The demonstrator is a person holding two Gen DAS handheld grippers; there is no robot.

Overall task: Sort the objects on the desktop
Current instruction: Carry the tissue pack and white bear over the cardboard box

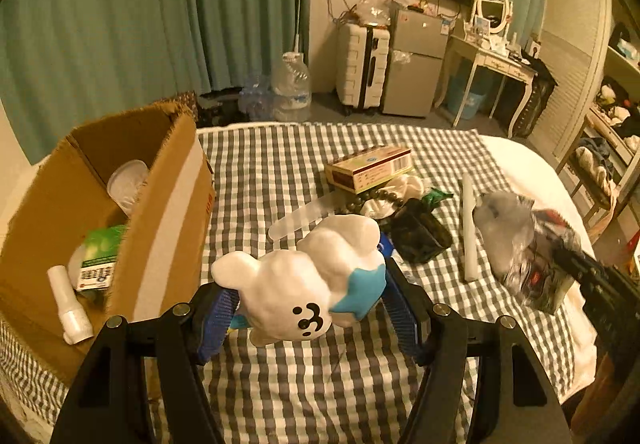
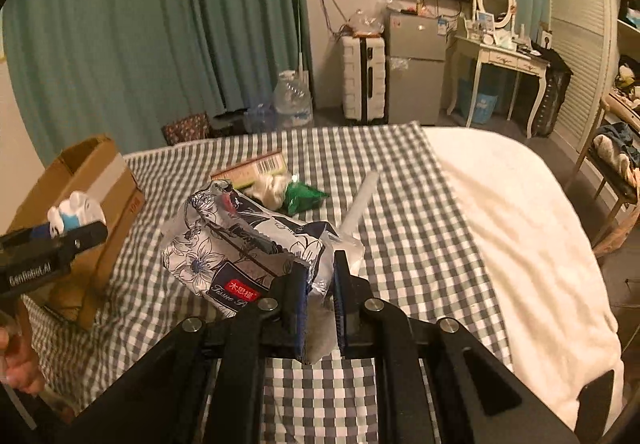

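My left gripper is shut on a white plush figure with blue patches, held above the checked cloth. Just to its left stands an open cardboard box. My right gripper is shut on the crinkled plastic end of a floral tissue pack, which hangs lifted off the cloth. In the left wrist view that tissue pack shows at the right with the right gripper behind it. From the right wrist view, the left gripper and the plush figure are beside the cardboard box.
Inside the box lie a white bottle, a green pack and a clear cup. On the cloth lie a carton, dark beads, a dark bottle, a white tube and a green packet. A white duvet lies to the right.
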